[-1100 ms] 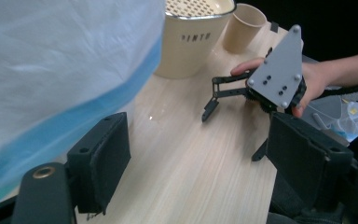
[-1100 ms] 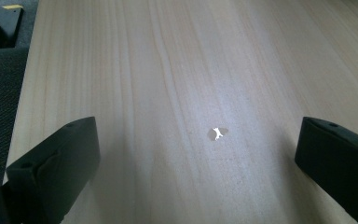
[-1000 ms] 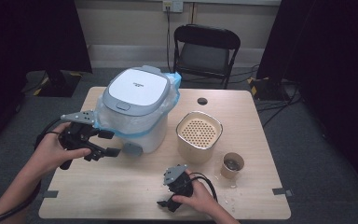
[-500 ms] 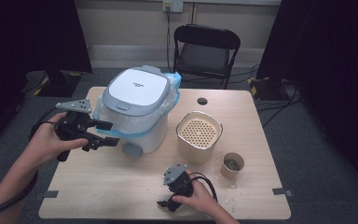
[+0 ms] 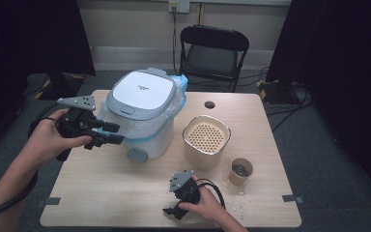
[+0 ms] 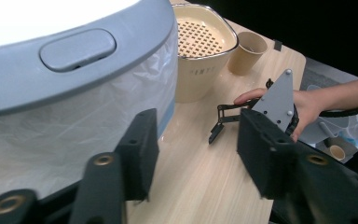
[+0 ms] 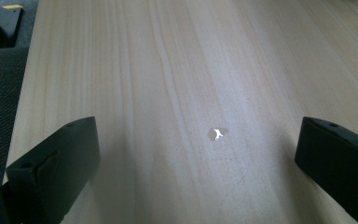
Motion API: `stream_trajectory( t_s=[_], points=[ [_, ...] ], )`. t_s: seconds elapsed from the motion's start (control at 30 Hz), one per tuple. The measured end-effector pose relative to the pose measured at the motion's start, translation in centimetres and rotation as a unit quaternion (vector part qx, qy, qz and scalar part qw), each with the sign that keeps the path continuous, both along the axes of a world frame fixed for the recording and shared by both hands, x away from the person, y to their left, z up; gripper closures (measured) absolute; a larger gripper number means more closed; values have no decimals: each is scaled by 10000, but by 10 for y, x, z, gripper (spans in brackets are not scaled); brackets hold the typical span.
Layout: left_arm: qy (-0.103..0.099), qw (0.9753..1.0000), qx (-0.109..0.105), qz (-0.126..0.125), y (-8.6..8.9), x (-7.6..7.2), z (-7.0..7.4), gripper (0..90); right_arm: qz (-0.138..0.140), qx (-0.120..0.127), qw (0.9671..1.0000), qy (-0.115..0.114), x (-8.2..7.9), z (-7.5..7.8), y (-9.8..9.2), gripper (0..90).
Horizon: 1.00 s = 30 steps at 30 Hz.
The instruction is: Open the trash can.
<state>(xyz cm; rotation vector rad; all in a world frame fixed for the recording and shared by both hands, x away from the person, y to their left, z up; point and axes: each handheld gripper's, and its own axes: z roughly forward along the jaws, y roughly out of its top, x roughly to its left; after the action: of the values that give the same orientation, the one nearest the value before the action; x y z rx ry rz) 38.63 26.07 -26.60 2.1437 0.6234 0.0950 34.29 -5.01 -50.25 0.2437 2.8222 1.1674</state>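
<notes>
White plastic-lined bin (image 5: 142, 113), grey lid (image 5: 141, 94)

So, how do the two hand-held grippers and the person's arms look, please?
Both are black. The left hand-held gripper has broad, flat black jaws with brass-coloured rivets, a grey three-cornered plate on top and a thick black cable. The right hand-held gripper has a similar grey plate and a looping black cable. The forearms are bare, no sleeves.

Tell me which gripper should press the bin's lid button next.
Left, probably. The left gripper is raised beside the bin, jaws open, with the lid button just above them. The right gripper rests low on the table, facing bare wood.
</notes>
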Motion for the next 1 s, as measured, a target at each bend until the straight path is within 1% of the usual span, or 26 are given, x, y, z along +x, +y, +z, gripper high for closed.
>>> stream_trajectory(
  t_s=[0.13, 0.2, 0.23, 0.3, 0.33, 0.43, 0.47, 0.57, 0.63, 0.83, 0.87, 0.9, 0.97, 1.0],
  points=[
    [11, 10000, 38, 36, -1, 2, 5, 554, -2, -1, 10000, 2, 0, 0, 0, 0],
    [25, 10000, -6, 26, -1, 4, 7, 583, -1, 0, 10000, 1, 0, 0, 0, 0],
    [-4, 10000, 36, 12, -1, 5, 8, 598, -1, 0, 10000, 2, 0, 0, 0, 0],
    [-1, 10000, 24, 47, -2, 5, 10, 613, -4, -3, 10000, -3, 0, 0, 0, 0],
    [18, 10000, -21, 51, -2, 7, 11, 627, -2, 0, 10000, 2, 0, 0, 0, 0],
    [40, 10000, 8, 55, -3, 10, 13, 658, -3, -2, 10000, 2, 0, 0, 0, 0],
    [39, 10000, -9, 56, -3, 10, 14, 662, -5, -4, 10000, 0, 0, 0, 0, 0],
    [57, 10000, 30, 25, -5, 12, 17, 688, -1, 0, 10000, 1, 0, 0, 0, 0],
    [21, 10000, 57, 18, -6, 14, 19, 706, 0, -1, 10000, 1, 0, 0, 0, 0],
    [38, 9999, 66, 124, -8, 19, 23, 744, 3, 0, 10000, -2, 0, 0, 0, 0],
    [37, 9999, 30, 123, -8, 19, 24, 757, 1, -6, 10000, -10, 0, 0, 0, 0],
    [29, 9998, 115, 143, -8, 20, 26, 760, 4, 1, 10000, -2, 0, 0, 0, 0],
    [15, 9999, 61, 154, -9, 22, 27, 769, -44, 2, 10000, 60, -1, 0, 0, 0],
    [-7, 9998, 112, 154, -9, 22, 28, 772, -35, 1, 10000, 46, -1, 0, 0, 0]
  ],
)
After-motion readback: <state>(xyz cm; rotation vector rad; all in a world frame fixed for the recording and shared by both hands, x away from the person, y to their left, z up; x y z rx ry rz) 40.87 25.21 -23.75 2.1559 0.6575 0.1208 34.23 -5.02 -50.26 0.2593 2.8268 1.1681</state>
